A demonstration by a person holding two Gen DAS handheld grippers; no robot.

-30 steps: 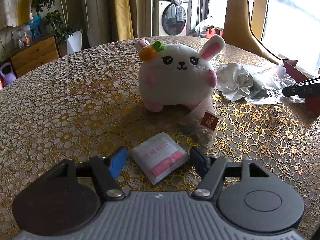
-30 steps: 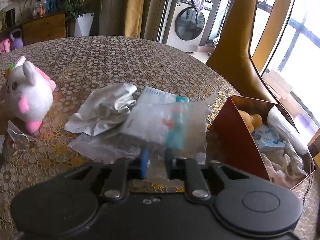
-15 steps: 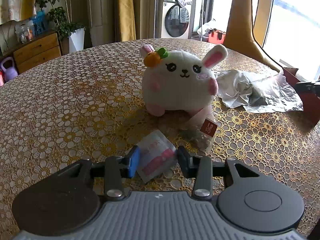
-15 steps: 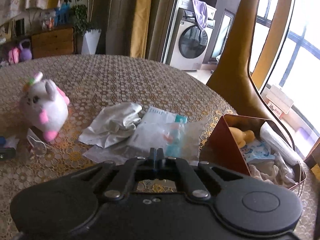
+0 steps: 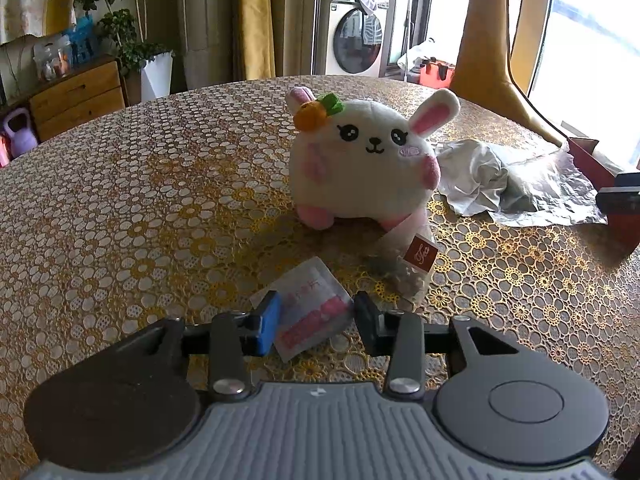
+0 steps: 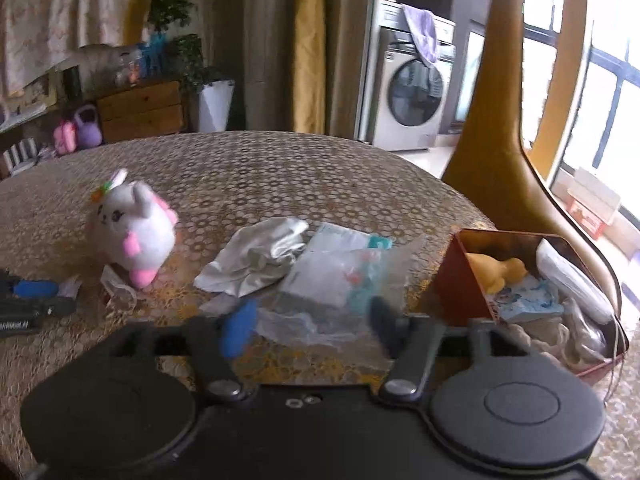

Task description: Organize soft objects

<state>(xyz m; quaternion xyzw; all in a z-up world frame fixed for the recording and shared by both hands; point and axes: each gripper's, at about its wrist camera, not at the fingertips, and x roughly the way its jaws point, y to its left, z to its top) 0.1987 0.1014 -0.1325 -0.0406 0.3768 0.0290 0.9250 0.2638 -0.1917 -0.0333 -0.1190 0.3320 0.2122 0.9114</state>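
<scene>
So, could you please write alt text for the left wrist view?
The left hand-held gripper, open, straddles a small pink-and-white sachet on a gold lace-patterned table. Behind sit a white plush bunny and a tea bag.

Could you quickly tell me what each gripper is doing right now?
Left gripper: open around the sachet, not clamped.
Right gripper: open, holding nothing.
</scene>
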